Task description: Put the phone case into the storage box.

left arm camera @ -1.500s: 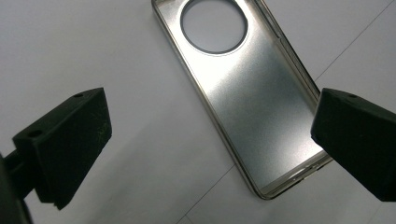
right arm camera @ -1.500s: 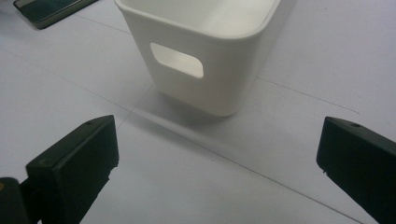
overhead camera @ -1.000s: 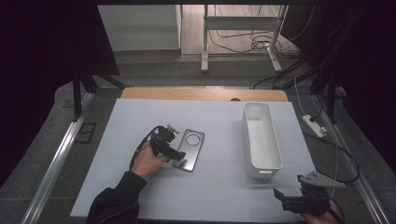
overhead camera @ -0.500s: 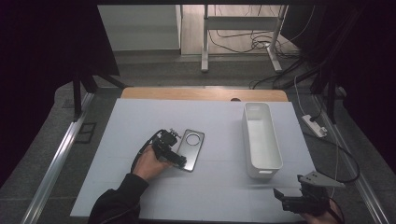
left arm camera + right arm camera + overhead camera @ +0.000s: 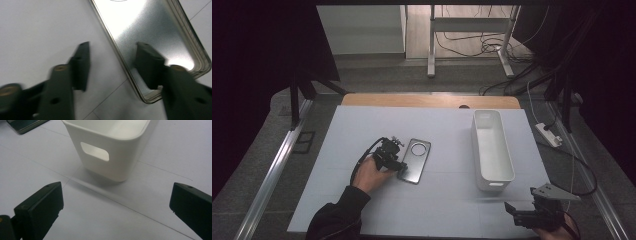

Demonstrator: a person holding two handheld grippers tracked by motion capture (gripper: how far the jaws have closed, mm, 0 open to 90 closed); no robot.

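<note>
left gripper (image 5: 398,161) at the phone case's (image 5: 414,160) near-left edge, jaws just closing; white bin (image 5: 492,149) apart.

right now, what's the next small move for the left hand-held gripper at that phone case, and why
Probably keep closing until the pads pinch the long edge. The left hand-held gripper has just been closing and straddles the silvery phone case's near edge: one finger rests on the white table, the other over the case's inside. A gap shows beside the rim, so nothing is gripped yet.
</note>
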